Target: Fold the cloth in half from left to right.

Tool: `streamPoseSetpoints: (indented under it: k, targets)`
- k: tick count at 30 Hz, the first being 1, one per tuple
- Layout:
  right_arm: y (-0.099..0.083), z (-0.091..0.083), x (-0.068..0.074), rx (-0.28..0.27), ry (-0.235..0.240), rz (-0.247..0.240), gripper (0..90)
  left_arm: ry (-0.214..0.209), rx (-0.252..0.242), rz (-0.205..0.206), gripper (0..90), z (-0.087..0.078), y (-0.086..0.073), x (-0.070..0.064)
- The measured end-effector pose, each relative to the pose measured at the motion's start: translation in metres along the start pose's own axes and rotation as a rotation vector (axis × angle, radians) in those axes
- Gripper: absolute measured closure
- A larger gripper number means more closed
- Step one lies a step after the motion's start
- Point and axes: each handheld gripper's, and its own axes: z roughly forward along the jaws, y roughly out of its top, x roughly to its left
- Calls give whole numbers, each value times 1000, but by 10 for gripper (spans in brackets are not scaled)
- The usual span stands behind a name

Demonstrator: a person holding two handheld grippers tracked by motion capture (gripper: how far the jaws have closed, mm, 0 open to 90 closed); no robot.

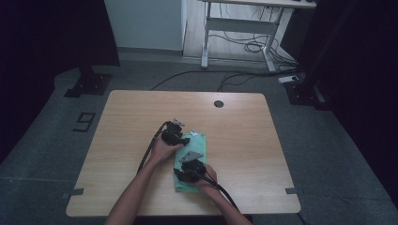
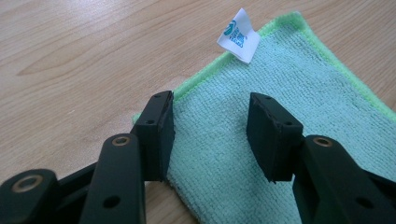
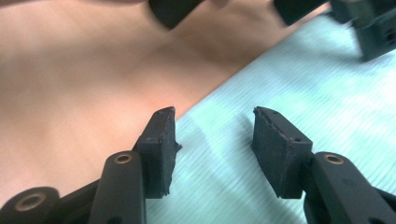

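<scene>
Both tongs over a green cloth [image 1: 192, 159] on the bench [image 1: 122, 126].
Left tongs [image 2: 211, 133] and right tongs [image 3: 214, 147] hover released above the cloth's edge.

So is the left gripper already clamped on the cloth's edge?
No. In the left gripper view the left gripper has its jaws spread apart over the green cloth, with bare fabric showing between them.

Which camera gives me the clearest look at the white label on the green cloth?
The left gripper view: the white label stands sharp at the green terry cloth's far edge. The high view shows it as a speck.
</scene>
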Motion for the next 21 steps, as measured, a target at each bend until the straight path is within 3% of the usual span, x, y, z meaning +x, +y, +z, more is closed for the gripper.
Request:
streamPoseSetpoints:
  k: [13, 18, 21]
  targets:
    - [-22, -24, 28, -6, 42, -54, 509, -3, -2, -10, 516, 0, 0, 1]
    - [-19, -24, 18, 4, 92, -4, 472, 2, -2, -5, 512, 0, 0, 0]
    - [-12, -24, 6, -30, 58, 23, 472, 1, -4, -3, 511, 0, -1, 0]
